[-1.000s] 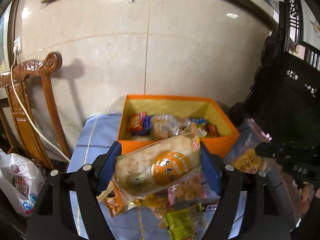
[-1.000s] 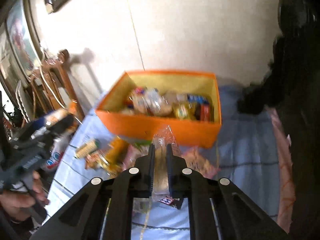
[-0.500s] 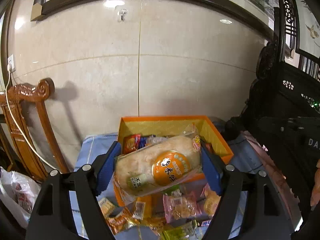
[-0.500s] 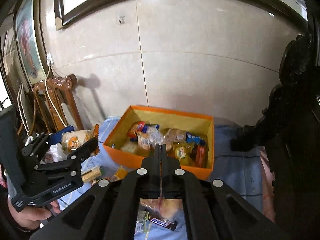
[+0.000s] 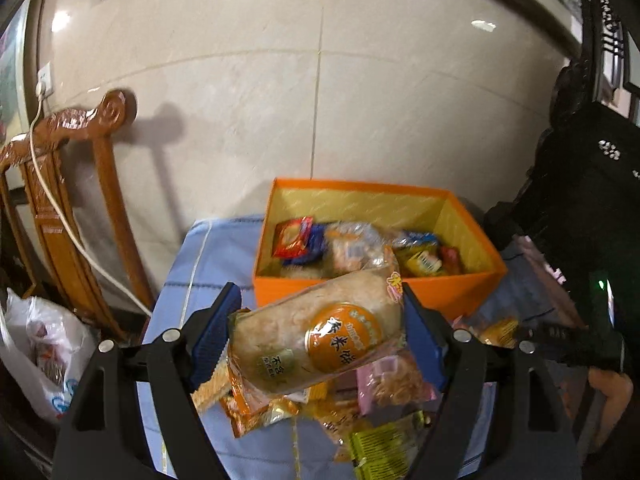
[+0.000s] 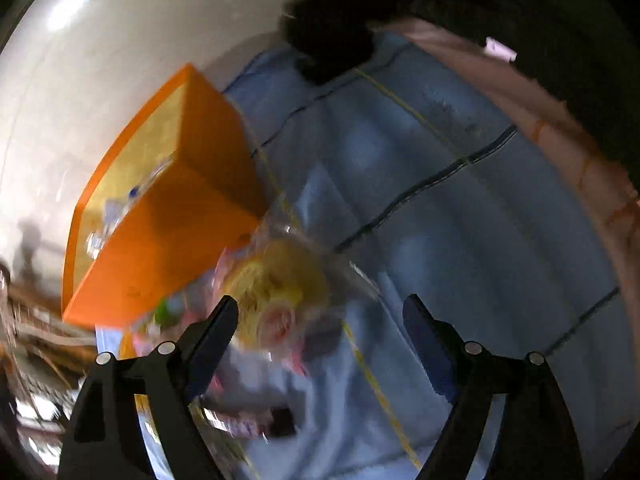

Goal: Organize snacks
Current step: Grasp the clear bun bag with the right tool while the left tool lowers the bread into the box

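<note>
Right gripper [image 6: 320, 316]: jaws opening wide after being pinched together a moment back, swung steeply down over the blue-clothed surface [image 6: 460, 208]. Nothing pressed between the pads; a blurred yellow snack packet [image 6: 276, 280] just ahead of the left jaw, beside the orange box [image 6: 172, 240]. Looks like a fresh pickup starting. Left gripper [image 5: 320, 328]: jaws clamped as before on the long rice-cracker pack [image 5: 316, 340], held crosswise between them, box beyond, loose snacks [image 5: 384, 384] below. Pack not yet in the box.
</note>
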{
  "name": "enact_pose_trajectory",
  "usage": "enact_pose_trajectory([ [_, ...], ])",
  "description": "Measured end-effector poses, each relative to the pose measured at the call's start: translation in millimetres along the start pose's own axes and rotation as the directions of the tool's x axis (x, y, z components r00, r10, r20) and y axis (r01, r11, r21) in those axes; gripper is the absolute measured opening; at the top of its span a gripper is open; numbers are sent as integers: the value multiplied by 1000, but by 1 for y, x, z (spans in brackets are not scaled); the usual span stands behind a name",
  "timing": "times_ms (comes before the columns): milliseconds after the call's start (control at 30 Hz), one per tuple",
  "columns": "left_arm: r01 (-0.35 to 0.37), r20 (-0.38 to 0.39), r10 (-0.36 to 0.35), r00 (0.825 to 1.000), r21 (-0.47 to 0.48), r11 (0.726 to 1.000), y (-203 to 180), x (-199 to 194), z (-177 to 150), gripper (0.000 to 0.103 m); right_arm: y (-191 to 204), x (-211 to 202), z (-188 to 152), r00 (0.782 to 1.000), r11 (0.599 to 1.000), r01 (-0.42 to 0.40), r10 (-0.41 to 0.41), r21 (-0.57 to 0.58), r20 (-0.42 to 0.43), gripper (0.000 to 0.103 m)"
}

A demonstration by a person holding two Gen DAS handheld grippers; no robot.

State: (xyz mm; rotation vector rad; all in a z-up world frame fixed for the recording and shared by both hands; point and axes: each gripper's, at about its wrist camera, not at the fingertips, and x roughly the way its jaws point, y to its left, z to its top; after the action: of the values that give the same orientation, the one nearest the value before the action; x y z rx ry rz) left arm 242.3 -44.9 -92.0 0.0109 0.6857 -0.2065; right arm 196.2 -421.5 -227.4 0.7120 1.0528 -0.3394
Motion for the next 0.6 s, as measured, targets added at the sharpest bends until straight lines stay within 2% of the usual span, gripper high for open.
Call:
enact_pose_trajectory([
  [67, -8, -16, 8, 1000, 0, 1000, 0, 4, -6, 76, 13, 23, 4, 999, 1000, 3, -3, 10, -47, 87],
  [133, -12, -35, 12, 999, 4, 1000, 0, 7, -14, 76, 30, 37, 9, 997, 997, 68, -70, -43, -45, 89],
  [167, -11, -40, 11, 999, 7, 1000, 0, 7, -17, 76, 37, 40, 9, 993, 992, 104, -107, -77, -39, 69],
  [200, -10, -42, 10, 999, 12, 1000, 0, 7, -19, 76, 46, 42, 8, 991, 982, 121, -128, -142, -38, 66],
  [267, -5, -40, 6, 999, 16, 1000, 1, 6, -21, 76, 71, 33, -3, 984, 926, 169, -178, -339, 5, 58],
  [333, -3, -39, 3, 999, 4, 1000, 3, 5, -22, 76, 85, 14, -21, 989, 874, 147, -138, -463, 54, 54],
  [367, 5, -40, -5, 999, -5, 1000, 5, 5, -21, 76, 87, 5, -26, 991, 867, 133, -114, -481, 68, 53],
  [433, 11, -35, -11, 999, -16, 1000, 6, 5, -20, 76, 89, -21, -37, 997, 860, 48, -13, -508, 71, 53],
  [500, 19, -23, -20, 1000, -25, 1000, 6, 3, -17, 76, 93, -51, -46, 994, 841, -25, 80, -540, 78, 52],
  [600, 38, -5, -38, 999, -27, 999, -2, 1, -7, 76, 109, -93, -50, 981, 789, -37, 146, -614, 128, 52],
])
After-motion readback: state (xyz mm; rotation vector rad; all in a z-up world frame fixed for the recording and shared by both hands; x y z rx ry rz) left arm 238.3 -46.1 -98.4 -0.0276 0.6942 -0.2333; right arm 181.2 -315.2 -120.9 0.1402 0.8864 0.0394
